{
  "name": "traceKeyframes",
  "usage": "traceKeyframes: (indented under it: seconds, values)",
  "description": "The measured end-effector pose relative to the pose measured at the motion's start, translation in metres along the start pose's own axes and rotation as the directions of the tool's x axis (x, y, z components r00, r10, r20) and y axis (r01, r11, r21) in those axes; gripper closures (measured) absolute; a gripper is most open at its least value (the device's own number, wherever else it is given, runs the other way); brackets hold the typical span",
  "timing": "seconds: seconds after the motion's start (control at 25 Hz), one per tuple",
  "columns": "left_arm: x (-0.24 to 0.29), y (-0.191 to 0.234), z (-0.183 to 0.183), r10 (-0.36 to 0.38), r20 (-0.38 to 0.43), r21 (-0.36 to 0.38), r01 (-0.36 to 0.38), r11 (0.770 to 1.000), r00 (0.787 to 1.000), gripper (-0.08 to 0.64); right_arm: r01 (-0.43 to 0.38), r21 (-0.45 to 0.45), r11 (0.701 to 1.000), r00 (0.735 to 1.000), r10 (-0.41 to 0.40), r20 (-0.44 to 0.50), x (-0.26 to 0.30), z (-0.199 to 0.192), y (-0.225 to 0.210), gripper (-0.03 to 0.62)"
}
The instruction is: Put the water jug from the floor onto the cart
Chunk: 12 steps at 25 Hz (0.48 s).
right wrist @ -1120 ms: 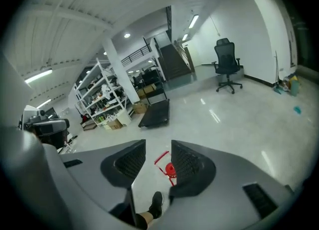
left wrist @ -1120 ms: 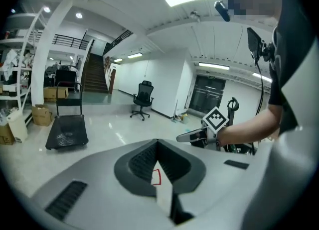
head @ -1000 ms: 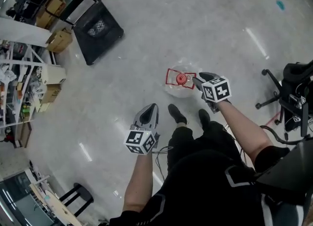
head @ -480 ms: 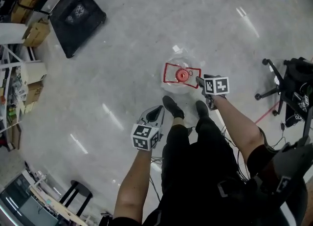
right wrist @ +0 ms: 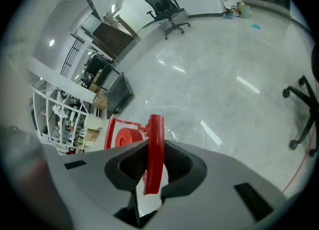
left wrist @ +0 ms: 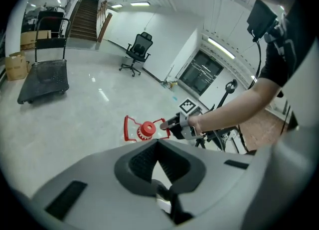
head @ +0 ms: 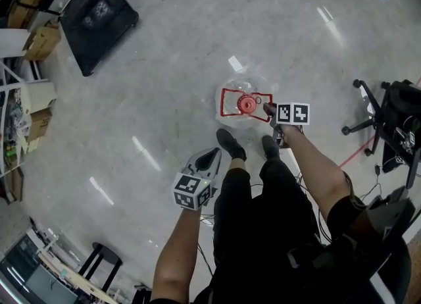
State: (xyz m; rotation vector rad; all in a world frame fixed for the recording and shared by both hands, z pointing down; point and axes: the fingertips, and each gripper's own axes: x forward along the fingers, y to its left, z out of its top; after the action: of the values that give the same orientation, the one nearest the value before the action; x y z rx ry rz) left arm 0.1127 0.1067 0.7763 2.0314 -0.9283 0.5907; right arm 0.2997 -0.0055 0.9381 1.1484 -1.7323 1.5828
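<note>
Water jug [head: 246, 104] on floor [head: 164, 92], red handle [right wrist: 155, 147] gripped by right claw [head: 267, 108] (just closing), left claw [head: 212, 153] closed

The person wears a black short-sleeved top [head: 263, 256], black trousers [head: 250, 191] and black shoes [head: 231, 144]. The left hand-held gripper [head: 212, 154] and the right hand-held gripper [head: 267, 108] each have a pale grey shell, dark jaw pads and a cube [head: 192, 191] of black-and-white square markers. Thin cables [head: 209, 217] show at the waist
</note>
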Motion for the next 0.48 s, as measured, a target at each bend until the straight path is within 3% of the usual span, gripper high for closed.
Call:
traceKeyframes:
  seconds: [0.24, 0.48]
  values:
    - [-0.024, 0.005, 0.03, 0.016, 0.105, -0.058, -0.01, 0.998, 0.994, 0.569, -0.013, -0.005, 1.0, 0.999, 0.012, -0.041, -0.004, 0.006, 0.024, 0.515]
    - [-0.06, 0.009, 0.07, 0.027, 0.23, -0.047, -0.016, 0.999, 0.973, 0.569, -0.107, -0.075, 0.991, 0.994, 0.104, -0.039, -0.029, 0.03, 0.086, 0.515]
